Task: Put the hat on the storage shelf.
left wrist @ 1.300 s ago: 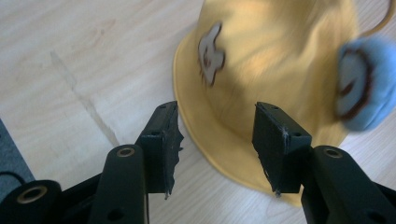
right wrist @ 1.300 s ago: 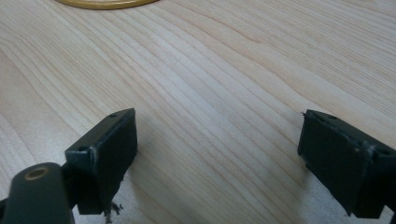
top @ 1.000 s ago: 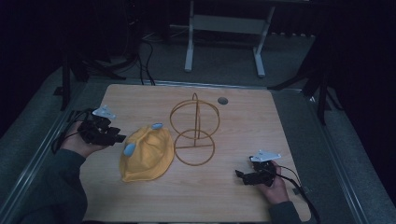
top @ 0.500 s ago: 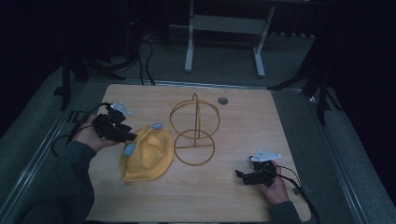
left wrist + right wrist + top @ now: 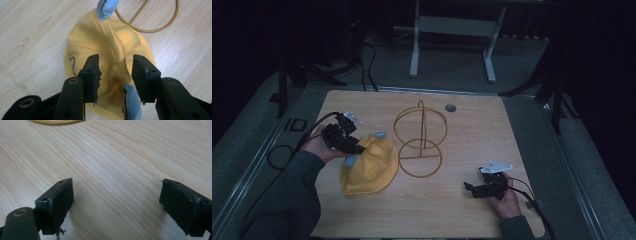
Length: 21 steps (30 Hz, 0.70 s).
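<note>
Left gripper [image 5: 354, 149]: placed at the left edge of the yellow cap [image 5: 368, 163], over its near-left part. In the left gripper view the left gripper [image 5: 115, 72] is seen with its fingers [image 5: 91, 75] part-way open, set apart over the cap's crown [image 5: 110, 50]; whether the pads press the cloth cannot be told. A light blue tab [image 5: 131, 102] is seen between the fingers; a second one [image 5: 107, 7] is at the cap's far edge.

Yellow cap: laid flat on the wooden table [image 5: 472, 125], left of centre, its right edge just beside the base ring of the wire stand [image 5: 420, 142]. Bare table is left between the cap and the table's near and left edges.

Wire stand: upright at the table's centre, a round loop over a flat ring. A small grey disc [image 5: 450, 107] is found beyond it, near the far edge.

Right gripper [image 5: 473, 189]: held low near the table's near-right corner, well apart from the stand and the cap. In the right gripper view the fingers [image 5: 56, 202] are spread wide with only bare wood between them; nothing is held. Open table is left between this gripper and the stand's ring [image 5: 57, 122].
</note>
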### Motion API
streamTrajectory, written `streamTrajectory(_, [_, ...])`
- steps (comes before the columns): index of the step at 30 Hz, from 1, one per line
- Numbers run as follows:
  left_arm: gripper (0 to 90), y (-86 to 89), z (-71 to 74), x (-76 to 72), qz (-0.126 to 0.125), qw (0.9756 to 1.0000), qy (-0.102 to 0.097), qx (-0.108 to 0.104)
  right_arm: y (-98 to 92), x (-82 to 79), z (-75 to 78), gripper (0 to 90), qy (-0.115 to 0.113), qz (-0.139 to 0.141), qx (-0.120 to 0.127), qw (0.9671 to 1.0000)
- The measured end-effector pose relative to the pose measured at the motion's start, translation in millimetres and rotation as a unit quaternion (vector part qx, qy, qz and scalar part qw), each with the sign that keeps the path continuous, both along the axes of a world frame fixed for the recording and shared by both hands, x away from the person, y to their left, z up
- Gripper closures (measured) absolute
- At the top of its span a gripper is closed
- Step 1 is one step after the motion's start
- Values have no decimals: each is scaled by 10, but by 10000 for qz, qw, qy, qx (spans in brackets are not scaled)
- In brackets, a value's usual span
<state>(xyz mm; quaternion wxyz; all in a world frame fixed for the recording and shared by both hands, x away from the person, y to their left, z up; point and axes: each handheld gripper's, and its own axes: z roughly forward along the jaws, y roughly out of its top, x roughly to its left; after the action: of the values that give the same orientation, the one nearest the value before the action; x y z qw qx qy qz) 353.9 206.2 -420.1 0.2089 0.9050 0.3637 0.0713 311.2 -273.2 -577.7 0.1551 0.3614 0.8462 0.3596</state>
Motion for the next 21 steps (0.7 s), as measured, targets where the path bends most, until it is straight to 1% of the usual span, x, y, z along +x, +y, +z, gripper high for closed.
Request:
streamTrajectory(1, [573, -37, -32, 8, -36, 10000, 18, 59, 0, 0, 0, 119, 1, 0, 0, 10000])
streamTrajectory(3, [573, -54, -45, 14, -63, 9999, 48, 93, 0, 0, 0, 119, 0, 1, 1, 10000])
streamTrajectory(5, [573, -97, -77, 42, -82, 9996, 129, 218, 0, 0, 0, 119, 1, 1, 0, 10000])
streamTrajectory(8, [578, -115, -89, 65, -63, 9996, 164, 243, 0, 0, 0, 119, 0, 0, 0, 10000])
streamTrajectory(9, [580, -124, -90, 90, -62, 9993, 205, 306, 0, 0, 0, 119, 2, 0, 0, 10000])
streamTrajectory(12, [588, -133, -91, 115, -43, 9990, 246, 360, 0, 0, 0, 119, 1, 0, 1, 10000])
streamTrajectory(13, [588, -137, -88, 129, -32, 9988, 290, 388, 0, 0, 0, 119, 1, 0, 1, 10000])
streamTrajectory(14, [591, -148, -88, 160, -16, 9982, 382, 461, 0, 0, 0, 119, 0, 0, -1, 10000])
streamTrajectory(15, [591, -148, -88, 160, -16, 9982, 382, 461, 0, 0, 0, 119, 0, 0, -1, 10000])
streamTrajectory(16, [591, -163, -96, 197, -16, 9973, 511, 525, 0, 0, 0, 119, 1, -1, 0, 10000])
streamTrajectory(17, [591, -175, -100, 211, -13, 9969, 551, 567, 0, 0, 0, 119, 1, 0, 1, 10000])
streamTrajectory(18, [591, -175, -100, 211, -13, 9969, 551, 567, 0, 0, 0, 119, 1, 1, 1, 10000])
streamTrajectory(19, [591, -191, -111, 242, 27, 9964, 624, 579, 0, 0, 0, 119, 1, 0, -1, 10000])
streamTrajectory(20, [591, -191, -111, 242, 27, 9964, 624, 579, 0, 0, 0, 119, 1, 0, -1, 10000])
streamTrajectory(21, [591, -212, -130, 267, 71, 9955, 682, 649, 0, 0, 0, 119, 1, 1, 0, 10000])
